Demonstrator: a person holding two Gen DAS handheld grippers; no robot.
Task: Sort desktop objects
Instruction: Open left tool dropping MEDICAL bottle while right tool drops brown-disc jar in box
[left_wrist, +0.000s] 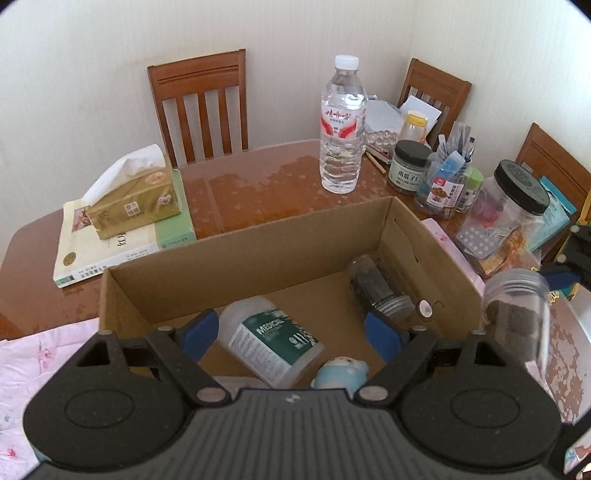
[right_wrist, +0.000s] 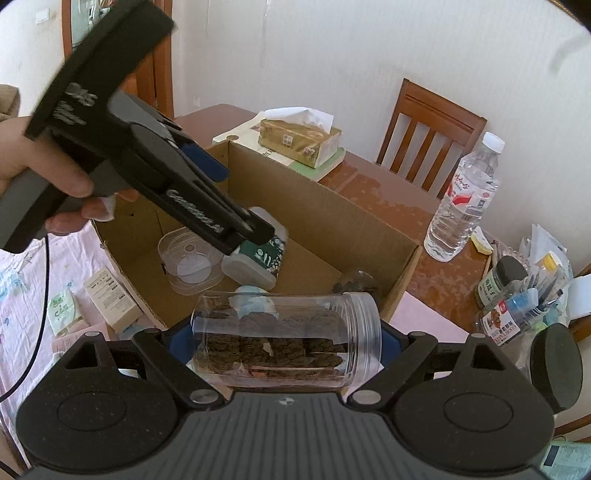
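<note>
Pink cloth covers the bench at the near left edge. On it, in the right wrist view, a small white packet box and a green sachet lie just beside the carton.

Far left: book flat on the bench, tissue box on top of it.

Centre: open carton. Left gripper hangs over its near side, jaws spread, nothing between them. A hand grips its handle. Inside the carton: white tub with a green label, on its side; a light blue toy at the near wall; a clear jar with dark contents and a metal lid, lying at the right wall; a clear lidded container in the corner nearest the hand.

Behind the carton: water bottle upright, well apart from the tissue box.

Right of the carton: right gripper pinches a clear jar sideways, threaded mouth uncapped and pointing right, brown chunks inside. The jar sits above the carton's right rim, off the bench.

Far right: cluster of jars, a pen holder and a big clear jar with a black lid, all standing close together.
</note>
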